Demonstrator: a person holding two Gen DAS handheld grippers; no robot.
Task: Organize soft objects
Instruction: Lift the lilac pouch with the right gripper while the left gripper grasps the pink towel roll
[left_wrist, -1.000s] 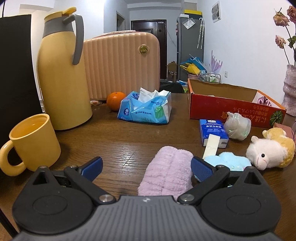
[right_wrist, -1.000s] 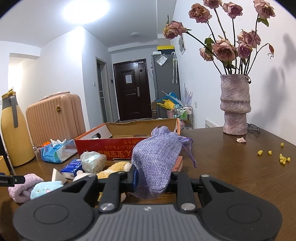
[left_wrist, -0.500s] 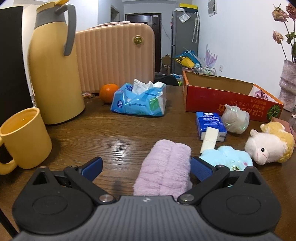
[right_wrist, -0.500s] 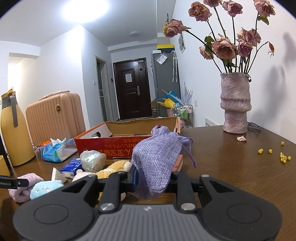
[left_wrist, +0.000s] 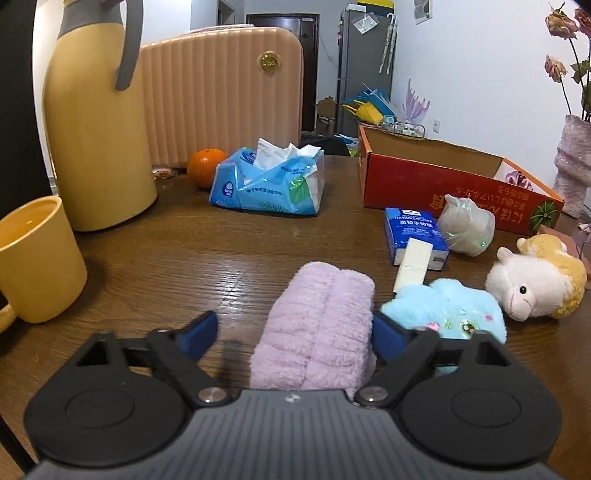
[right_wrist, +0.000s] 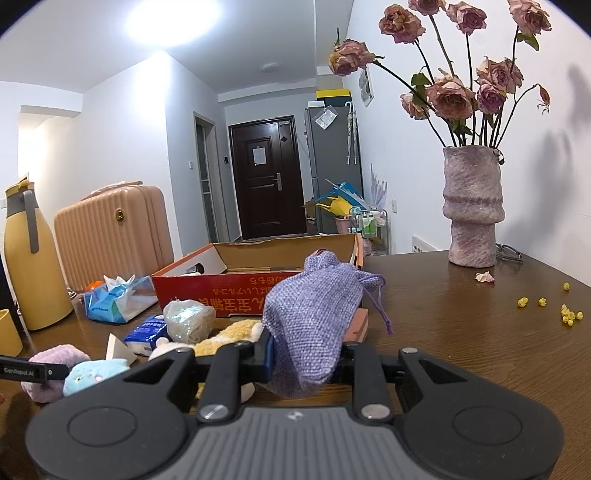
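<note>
A rolled pink towel (left_wrist: 317, 328) lies on the wooden table between the fingers of my left gripper (left_wrist: 293, 326). Its jaws are closing: the right pad touches the towel's side, while the left pad still stands apart from it. A light blue plush (left_wrist: 454, 310) and a white-and-yellow sheep plush (left_wrist: 532, 284) lie just right of the towel. My right gripper (right_wrist: 306, 358) is shut on a purple woven drawstring pouch (right_wrist: 314, 314), held above the table in front of the red cardboard box (right_wrist: 207, 291).
A blue tissue pack (left_wrist: 269, 181), an orange (left_wrist: 205, 171), a yellow thermos (left_wrist: 96, 129), a yellow mug (left_wrist: 33, 258) and a pink suitcase (left_wrist: 221, 92) stand at left and back. A small blue tissue packet (left_wrist: 406, 225) and a plastic-wrapped bundle (left_wrist: 469, 225) lie before the box. A vase (right_wrist: 472, 206) stands at right.
The left gripper's jaws have narrowed around the pink towel and the gripper has tipped down a little. The right gripper and its pouch have not moved.
</note>
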